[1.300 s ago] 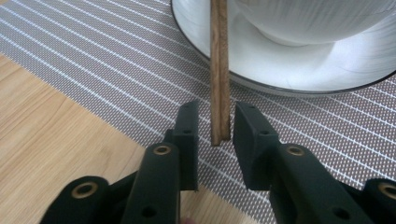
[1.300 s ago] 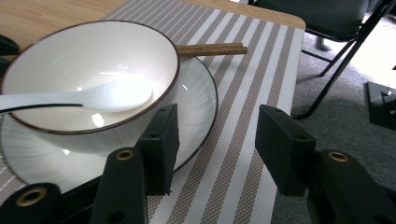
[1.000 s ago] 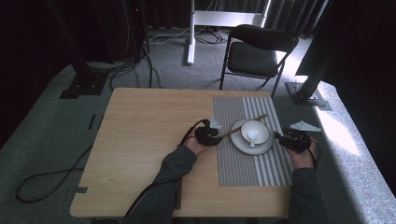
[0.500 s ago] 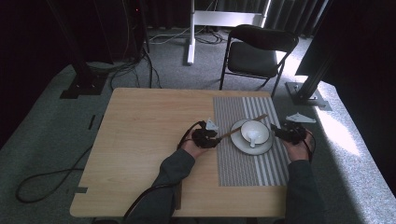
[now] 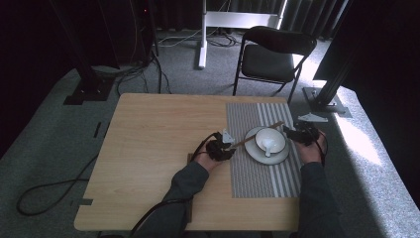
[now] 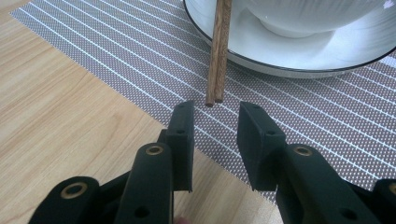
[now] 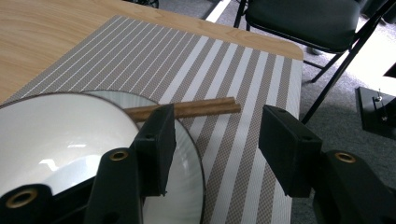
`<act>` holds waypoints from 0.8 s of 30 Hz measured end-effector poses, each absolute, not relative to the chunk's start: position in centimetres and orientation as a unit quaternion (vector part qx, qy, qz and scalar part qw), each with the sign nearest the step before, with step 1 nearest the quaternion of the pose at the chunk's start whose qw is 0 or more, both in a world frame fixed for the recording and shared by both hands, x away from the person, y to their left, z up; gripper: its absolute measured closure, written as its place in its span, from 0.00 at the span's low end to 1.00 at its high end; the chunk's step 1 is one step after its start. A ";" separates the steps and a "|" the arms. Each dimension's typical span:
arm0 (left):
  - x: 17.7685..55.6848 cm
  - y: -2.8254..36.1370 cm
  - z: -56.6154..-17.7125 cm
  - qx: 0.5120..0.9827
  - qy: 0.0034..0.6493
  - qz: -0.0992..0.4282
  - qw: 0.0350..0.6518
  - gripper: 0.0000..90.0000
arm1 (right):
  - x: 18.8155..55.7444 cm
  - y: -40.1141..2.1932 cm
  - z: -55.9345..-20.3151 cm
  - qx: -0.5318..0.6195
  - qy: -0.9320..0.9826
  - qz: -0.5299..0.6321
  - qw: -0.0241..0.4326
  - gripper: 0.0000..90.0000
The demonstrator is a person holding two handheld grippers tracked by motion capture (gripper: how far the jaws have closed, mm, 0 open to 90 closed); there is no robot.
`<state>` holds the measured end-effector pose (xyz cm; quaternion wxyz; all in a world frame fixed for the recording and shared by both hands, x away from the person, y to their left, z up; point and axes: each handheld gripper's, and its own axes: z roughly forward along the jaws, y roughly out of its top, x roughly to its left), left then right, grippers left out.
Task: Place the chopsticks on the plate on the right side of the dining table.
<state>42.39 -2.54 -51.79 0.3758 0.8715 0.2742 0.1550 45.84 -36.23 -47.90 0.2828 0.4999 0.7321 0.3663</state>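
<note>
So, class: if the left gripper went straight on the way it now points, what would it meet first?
Most likely the near end of the chopsticks, just ahead of the open left gripper, then the plate. Depth is hard to judge.

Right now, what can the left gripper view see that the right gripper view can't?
The left gripper view alone shows the near tips of the chopsticks just ahead of the open left gripper, and the base of the bowl. The right gripper view alone shows the chopsticks' other end, a black chair and the open right gripper. Both show the chopsticks lying across the white plate, the striped mat and the wooden table.
</note>
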 end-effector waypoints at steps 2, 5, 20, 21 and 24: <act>42.3 -2.6 -51.8 0.872 0.275 0.155 0.375 0.76 | 46.2 -36.2 -47.8 0.500 0.733 0.364 0.282 0.50; 42.4 -2.6 -51.9 0.873 0.275 0.155 0.371 0.77 | 46.7 -36.2 -47.8 0.501 0.735 0.360 0.282 0.50; 42.3 -3.3 -52.3 0.876 0.272 0.148 0.369 0.77 | 48.3 -35.8 -48.1 0.505 0.739 0.349 0.277 0.48; 42.3 -3.3 -52.3 0.876 0.273 0.148 0.370 0.77 | 48.4 -35.7 -48.1 0.505 0.739 0.349 0.277 0.48; 42.3 -3.3 -52.2 0.873 0.279 0.150 0.371 0.75 | 48.8 -35.7 -48.1 0.507 0.739 0.346 0.277 0.47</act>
